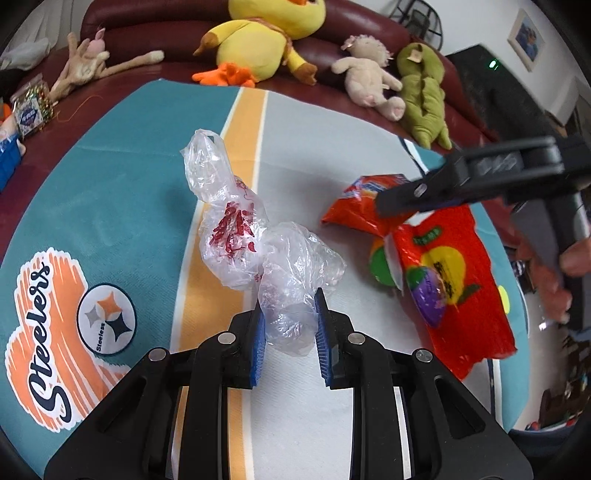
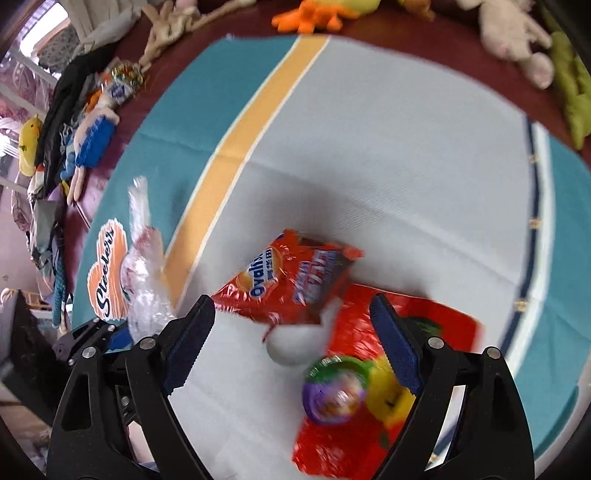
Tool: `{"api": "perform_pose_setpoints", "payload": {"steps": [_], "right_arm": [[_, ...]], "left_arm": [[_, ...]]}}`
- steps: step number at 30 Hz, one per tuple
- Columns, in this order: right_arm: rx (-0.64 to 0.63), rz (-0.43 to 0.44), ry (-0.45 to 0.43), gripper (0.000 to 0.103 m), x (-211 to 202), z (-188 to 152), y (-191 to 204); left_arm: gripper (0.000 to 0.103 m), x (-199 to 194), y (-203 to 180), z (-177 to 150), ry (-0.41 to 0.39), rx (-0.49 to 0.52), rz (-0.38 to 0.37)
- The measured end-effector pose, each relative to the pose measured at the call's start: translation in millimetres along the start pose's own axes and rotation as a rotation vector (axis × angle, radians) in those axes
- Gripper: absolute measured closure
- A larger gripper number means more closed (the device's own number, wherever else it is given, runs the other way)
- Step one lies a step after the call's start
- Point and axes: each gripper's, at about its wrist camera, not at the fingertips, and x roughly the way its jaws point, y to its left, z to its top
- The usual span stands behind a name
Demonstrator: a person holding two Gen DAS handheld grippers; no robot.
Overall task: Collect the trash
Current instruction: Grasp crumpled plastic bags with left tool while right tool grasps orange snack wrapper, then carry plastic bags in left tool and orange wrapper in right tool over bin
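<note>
**Clear bag gripped on the left, right jaws wide over the red wrappers**

While the left gripper (image 1: 290,325) pinches the near end of a crumpled clear bag (image 1: 236,236) between its blue pads, the rest of that bag trails away from it across the cloth (image 1: 314,147), its red print showing at the middle and its far end standing up over the orange stripe. The jaws are closed on the plastic, which bulges out between and beyond them.

The cloth is teal at the sides and pale grey in the middle, with a "Steelers" logo (image 1: 40,332) at the near left. It covers the surface in front of a dark red sofa (image 1: 351,22).

The right gripper (image 2: 291,336) hangs over the right part of the cloth, its jaws spread wide and pressing on nothing. Between and just beyond them lies an orange-red Ovaltine packet (image 2: 288,280), and under its near edge lies a larger red wrapper (image 2: 351,369) with fruit pictures. The two overlap. In the left wrist view the right gripper's dark finger crosses in front of the packet; whether it touches the packet I cannot tell. A person's hand (image 1: 554,273) holds the right gripper's handle at the right edge.

On the sofa at the far side sit a yellow duck (image 1: 266,40), a pale plush lamb (image 1: 369,77) and a green plush toy (image 1: 424,92).
</note>
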Motion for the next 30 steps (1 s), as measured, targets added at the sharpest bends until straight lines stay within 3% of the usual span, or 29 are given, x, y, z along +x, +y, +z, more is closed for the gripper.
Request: {"api": "perform_pose_setpoints", "payload": {"steps": [1,3,8,19,30], "right_arm": [[-0.003,0.005,0.003,0.033,5.8,0.5,0.8],[-0.004,0.022,0.011,0.068,14.1,0.1,-2.1],[-0.021,0.031,-0.021,0.083,6.2,-12.5,-7.5],[-0.017,0.028,-0.175,0.084,-82.7,-50.7,-27.9],[0.124,0.001,-0.301,0.084,-159.2,-151.8,-121.0]], "left_arm": [[0.079,0.8,1.2,0.1,0.003,-0.002,0.004],[0.079,2.7,2.5,0.1,0.009,-0.005,0.014],[0.079,2.0,-4.5,0.5,0.008,0.003,0.017],[0.079,-27.2,-76.7,4.1,-0.052,0.115,-0.043],[0.079,-19.3,-214.2,-12.5,-0.031,0.316,-0.161]]}}
